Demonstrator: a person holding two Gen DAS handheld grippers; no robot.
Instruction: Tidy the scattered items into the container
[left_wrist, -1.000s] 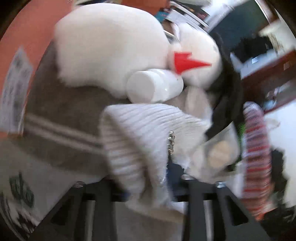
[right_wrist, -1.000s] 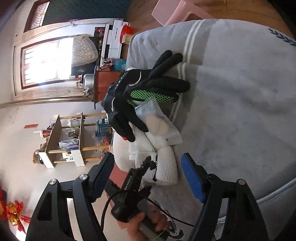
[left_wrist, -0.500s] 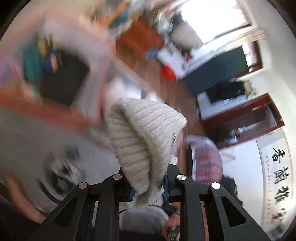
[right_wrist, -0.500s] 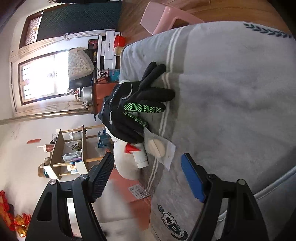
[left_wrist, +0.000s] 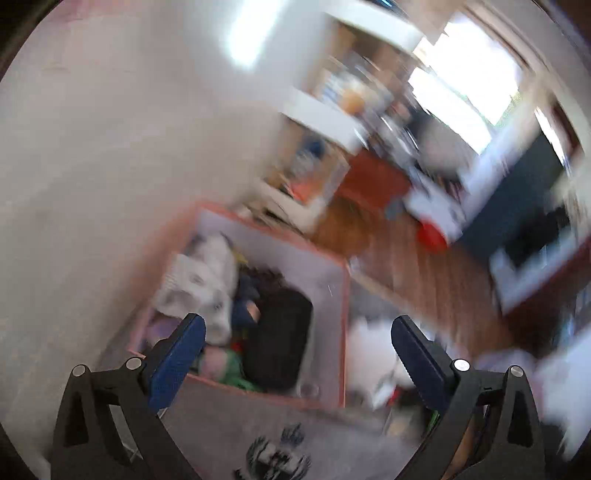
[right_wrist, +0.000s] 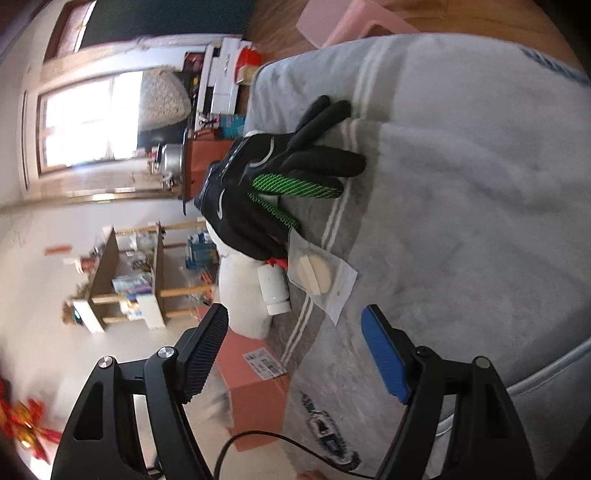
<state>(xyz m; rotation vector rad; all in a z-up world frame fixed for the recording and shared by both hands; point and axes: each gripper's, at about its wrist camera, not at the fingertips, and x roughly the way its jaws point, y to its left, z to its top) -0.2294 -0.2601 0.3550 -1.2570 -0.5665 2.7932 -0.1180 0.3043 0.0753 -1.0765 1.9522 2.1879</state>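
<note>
A: One item fewer on the blanket (right_wrist: 461, 184). A second ago the left gripper (left_wrist: 295, 354) was clamped on a white knit hat over the pile; now its jaws are opening, nothing sits between them, and it looks down into the box (left_wrist: 345, 295) on the floor.

B: So the hat went in?

B: I judge so, but the left view is smeared. A white lump (left_wrist: 210, 284) lies in the box among dark things, and I cannot say it is the hat.

A: And the right gripper (right_wrist: 291, 350)?

B: It has not moved. Jaws stand well apart, holding nothing, aimed at what is left: the black glove (right_wrist: 280, 177), the pad packet (right_wrist: 321, 273) just beside it, the white bottle (right_wrist: 273, 288) touching the plush (right_wrist: 240, 295) at the blanket's edge.

A: Anything else hard to read?

B: The plush is mostly covered by the glove, and it overhangs the edge. From the right, only an outer corner of the box shows, so its contents are hidden there. A white blur right of the box in the left view I cannot identify.
</note>
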